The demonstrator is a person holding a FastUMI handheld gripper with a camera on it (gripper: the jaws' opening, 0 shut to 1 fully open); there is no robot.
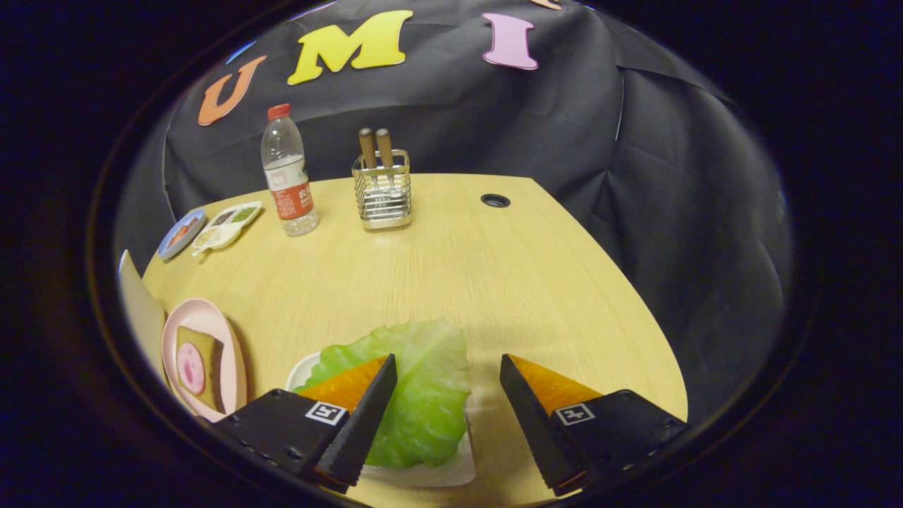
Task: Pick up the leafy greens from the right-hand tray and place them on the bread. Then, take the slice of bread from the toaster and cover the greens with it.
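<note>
Leafy greens (416,395), one broad pale-green crinkled leaf, are lying on a white tray (451,469) between the fingers of the gripper (448,367), which are standing wide apart, gripping nothing. Bread (197,367) with a pink slice is sitting on a pink plate (233,353) beside the tray. A light wooden table (494,282) is carrying a water bottle (288,173) and a wire utensil holder (382,190) further back.

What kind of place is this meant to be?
Probably a mock kitchen table inside a booth: a wooden table against a black cloth wall, with lettuce, a cutlery holder and a water bottle.
</note>
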